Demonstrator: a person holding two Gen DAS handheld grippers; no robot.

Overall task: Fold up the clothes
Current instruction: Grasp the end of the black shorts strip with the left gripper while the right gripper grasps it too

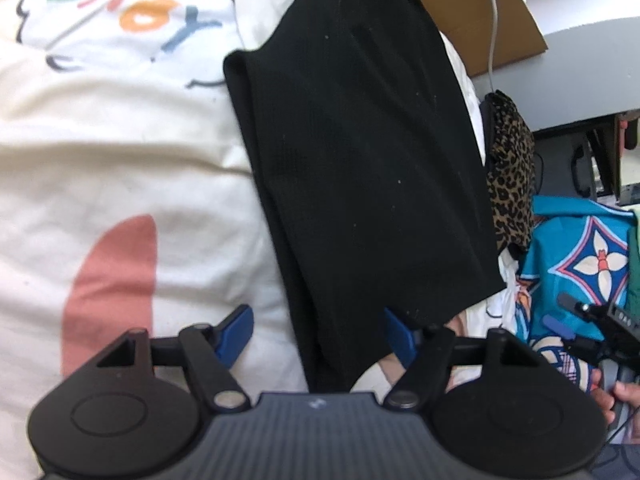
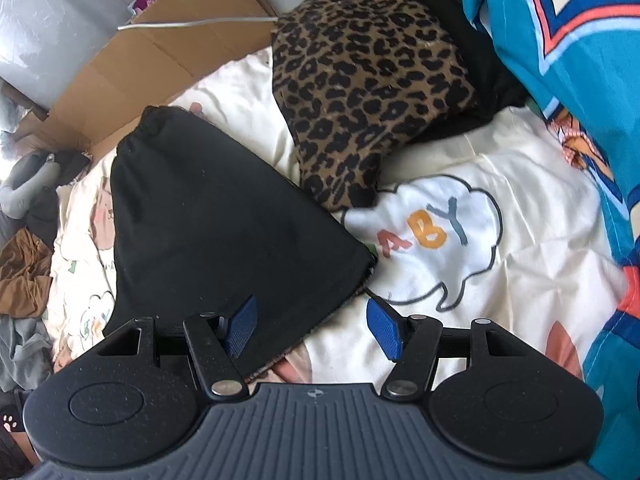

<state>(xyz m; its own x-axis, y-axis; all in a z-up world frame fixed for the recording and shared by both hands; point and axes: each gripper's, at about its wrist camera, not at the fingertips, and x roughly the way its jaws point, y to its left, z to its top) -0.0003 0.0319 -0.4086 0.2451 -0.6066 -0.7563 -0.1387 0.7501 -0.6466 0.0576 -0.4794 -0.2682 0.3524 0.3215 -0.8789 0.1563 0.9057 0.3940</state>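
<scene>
Both grippers are spread wide and holding nothing. The left gripper (image 1: pixel 318 334) sits right at the near end of the black garment (image 1: pixel 360 160), which lies flat on the cream printed bedsheet (image 1: pixel 120 160), already folded into a narrow strip by the look of it. The right gripper (image 2: pixel 310 326) hovers over its corner from the other side. Next up is probably pinching that near hem and bringing it toward the far end, next to the folded leopard-print piece (image 2: pixel 368 80).
</scene>
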